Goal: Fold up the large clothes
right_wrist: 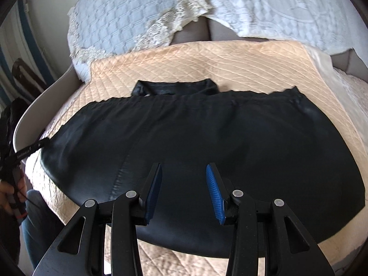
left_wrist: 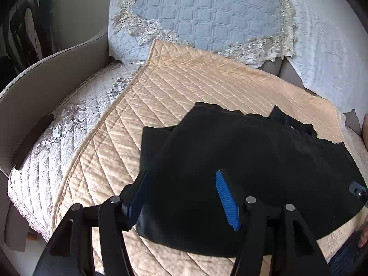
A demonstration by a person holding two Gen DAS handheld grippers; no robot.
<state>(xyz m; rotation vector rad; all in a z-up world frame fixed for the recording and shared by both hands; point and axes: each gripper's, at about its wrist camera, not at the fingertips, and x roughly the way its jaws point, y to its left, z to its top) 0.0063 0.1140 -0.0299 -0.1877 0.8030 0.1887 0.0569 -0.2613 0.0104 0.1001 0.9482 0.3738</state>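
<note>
Black garment (right_wrist: 207, 142) lies partly folded on the quilted sofa cover (left_wrist: 184, 80); my left gripper (left_wrist: 181, 197) and right gripper (right_wrist: 184, 188) hover open, empty.

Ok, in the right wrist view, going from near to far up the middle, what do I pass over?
Right gripper fingers → black garment → peach quilted cover → bare grey sofa back → white embossed throw.

Black garment (right_wrist: 207, 142) hides the peach quilt (right_wrist: 207, 64) beneath
</note>
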